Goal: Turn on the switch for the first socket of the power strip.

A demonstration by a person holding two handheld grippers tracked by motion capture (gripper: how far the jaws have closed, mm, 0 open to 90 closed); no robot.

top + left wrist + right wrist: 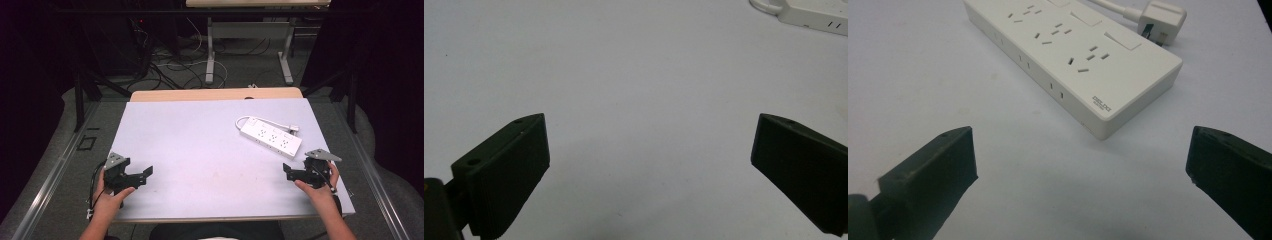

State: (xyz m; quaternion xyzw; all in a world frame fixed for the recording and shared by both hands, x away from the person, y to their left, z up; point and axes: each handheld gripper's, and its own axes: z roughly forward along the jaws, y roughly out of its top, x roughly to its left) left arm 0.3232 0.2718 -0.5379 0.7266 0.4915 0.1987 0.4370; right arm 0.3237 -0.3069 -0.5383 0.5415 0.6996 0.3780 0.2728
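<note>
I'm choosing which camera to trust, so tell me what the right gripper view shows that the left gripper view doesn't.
The right gripper view shows the power strip's socket faces, its side slots, a small logo and the white plug beyond it. The left gripper view shows mostly bare table, with just an end of the strip at its top right corner. Both show open black jaws over the pale table surface.

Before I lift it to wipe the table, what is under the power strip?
The white power strip lies flat on the pale table. Its cord and plug rest beside it. Anything beneath its body is covered.
</note>
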